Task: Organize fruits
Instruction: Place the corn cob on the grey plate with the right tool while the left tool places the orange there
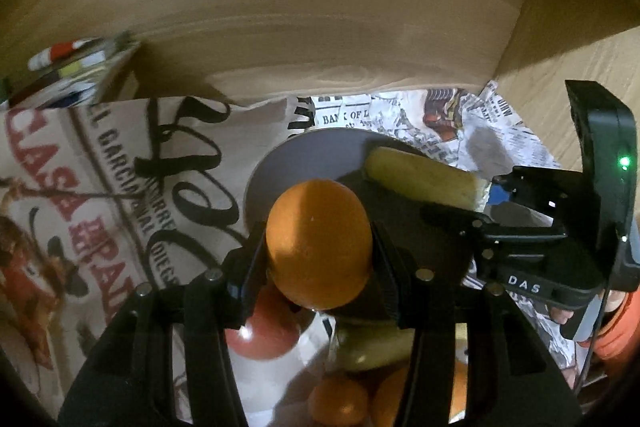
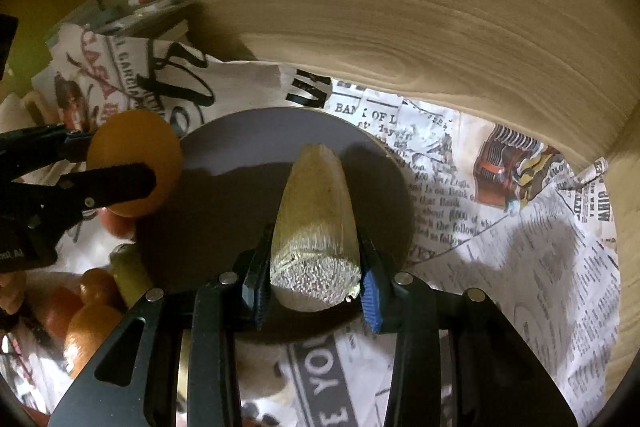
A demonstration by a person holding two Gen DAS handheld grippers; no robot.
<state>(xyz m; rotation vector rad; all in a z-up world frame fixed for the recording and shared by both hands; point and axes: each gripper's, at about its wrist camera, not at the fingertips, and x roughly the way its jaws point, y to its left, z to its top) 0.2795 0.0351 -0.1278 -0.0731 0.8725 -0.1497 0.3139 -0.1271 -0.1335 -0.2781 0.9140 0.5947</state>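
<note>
Wooden wall (image 2: 400, 7) close behind. Printed paper (image 2: 500, 227) reading "BANK OF L" beneath, bare stretch rightward. Grey plate (image 2: 256, 135) near middle. Right gripper (image 2: 316, 283) pinching corn cob (image 2: 316, 211) above plate; left gripper (image 1: 320, 251) pinching orange (image 1: 318, 243) at plate's left edge.

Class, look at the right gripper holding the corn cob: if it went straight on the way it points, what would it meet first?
Probably the grey plate: the right gripper points its corn cob across it, apparently just above. Beyond lies printed paper, then the wooden wall. Depth is unclear.
</note>
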